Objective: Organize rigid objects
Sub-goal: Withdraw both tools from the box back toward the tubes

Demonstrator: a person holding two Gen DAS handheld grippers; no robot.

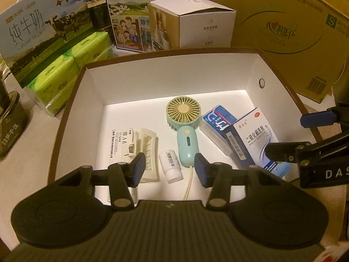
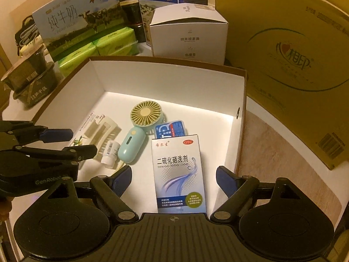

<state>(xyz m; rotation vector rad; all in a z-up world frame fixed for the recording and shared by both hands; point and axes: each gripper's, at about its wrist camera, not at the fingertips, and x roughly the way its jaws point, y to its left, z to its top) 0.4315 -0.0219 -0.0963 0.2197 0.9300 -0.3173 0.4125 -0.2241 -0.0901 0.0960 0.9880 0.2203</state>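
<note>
Five items in white-floored box; cartons behind.

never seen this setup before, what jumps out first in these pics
A white-lined open box fills the middle, its floor brightly lit. On that floor a mint handheld fan lies near the centre, with a blue and white medicine carton to its right leaning on a blue plastic case. Nearest each camera is its own black tool, the left tool over a small white bottle and the right tool astride the carton, both open.
</note>
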